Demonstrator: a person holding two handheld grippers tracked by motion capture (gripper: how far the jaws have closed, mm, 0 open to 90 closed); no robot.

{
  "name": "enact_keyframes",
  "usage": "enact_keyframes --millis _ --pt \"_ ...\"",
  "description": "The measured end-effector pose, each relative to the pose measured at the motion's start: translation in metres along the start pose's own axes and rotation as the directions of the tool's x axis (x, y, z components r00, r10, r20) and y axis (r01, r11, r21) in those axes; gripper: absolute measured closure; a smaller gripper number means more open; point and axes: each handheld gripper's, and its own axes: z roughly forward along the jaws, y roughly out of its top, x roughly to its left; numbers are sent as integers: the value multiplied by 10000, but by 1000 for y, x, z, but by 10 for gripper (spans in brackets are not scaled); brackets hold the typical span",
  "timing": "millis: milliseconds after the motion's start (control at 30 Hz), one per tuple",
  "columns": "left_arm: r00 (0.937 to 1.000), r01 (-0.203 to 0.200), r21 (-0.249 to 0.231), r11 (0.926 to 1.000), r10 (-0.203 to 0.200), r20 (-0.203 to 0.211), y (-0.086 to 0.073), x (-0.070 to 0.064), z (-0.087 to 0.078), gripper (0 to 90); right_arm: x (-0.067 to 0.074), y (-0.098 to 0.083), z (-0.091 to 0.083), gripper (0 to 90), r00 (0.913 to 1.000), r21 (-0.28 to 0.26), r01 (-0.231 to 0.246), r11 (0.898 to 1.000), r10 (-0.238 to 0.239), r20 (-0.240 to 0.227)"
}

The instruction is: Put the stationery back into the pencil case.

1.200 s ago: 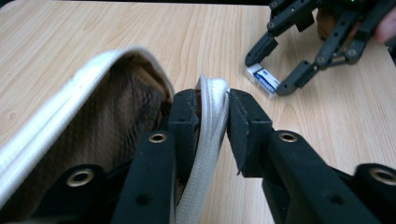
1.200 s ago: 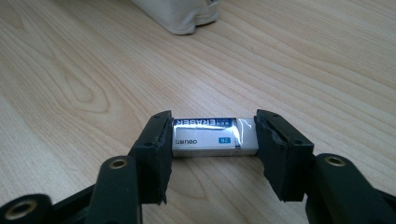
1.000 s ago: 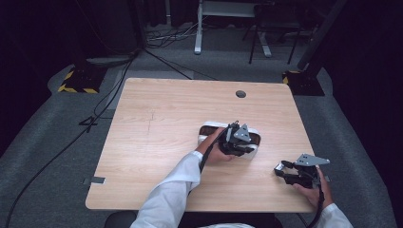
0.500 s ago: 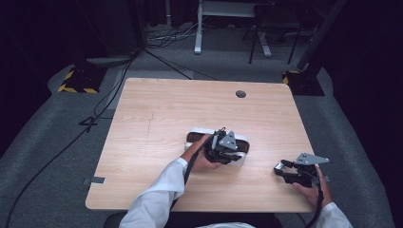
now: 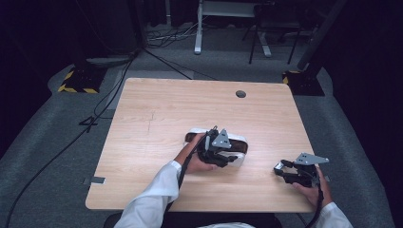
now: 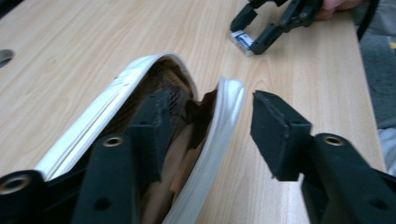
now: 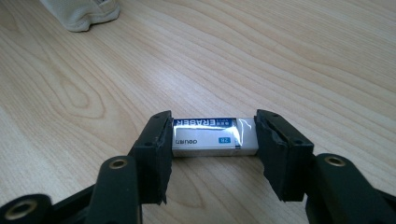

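Note:
A white pencil case [image 5: 240, 142] with a brown lining lies open-mouthed at the table's middle. My left gripper [image 5: 232, 159] is at its near side. In the left gripper view it [image 6: 215, 126] is open and straddles the case's rim [image 6: 229, 100], with one jaw inside the case and the other outside, clear of the white wall. My right gripper [image 5: 281, 169] rests near the front right edge. It [image 7: 212, 154] is shut on a white eraser [image 7: 215, 136] with a blue label, which lies on the wood. The eraser [image 6: 243, 41] and the right gripper [image 6: 254, 28] also appear far off in the left gripper view.
The wooden table [image 5: 157, 109] has a round cable hole [image 5: 241, 94] at the back right. A corner of the case [image 7: 81, 14] appears at the top left of the right gripper view. Cables and stand bases lie on the grey floor [image 5: 57, 142] around the table.
My left gripper has moved a little left and nearer along the case, which has shifted slightly left with it. The right gripper has stayed where it was, holding the eraser.

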Motion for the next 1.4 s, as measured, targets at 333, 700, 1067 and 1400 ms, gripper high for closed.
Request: enact_keyframes --millis 333,700,1067,1400 --pt "9960 -30 145 9999 43 -888 -10 -10 -31 272 1 -2 -1 486 9999 -39 -29 10000 29 103" --pt "9811 27 371 9993 45 -1934 -34 -21 -57 236 1 -4 -3 489 9999 -88 -30 10000 31 123" --pt "9805 406 587 9974 -285 -1945 -68 -39 -69 211 2 -4 -4 489 9999 -77 0 10000 1 129" --pt "9667 1728 1363 9755 -1414 -2135 -114 -34 -60 173 1 -4 -5 489 10000 -95 8 10000 -8 -79"
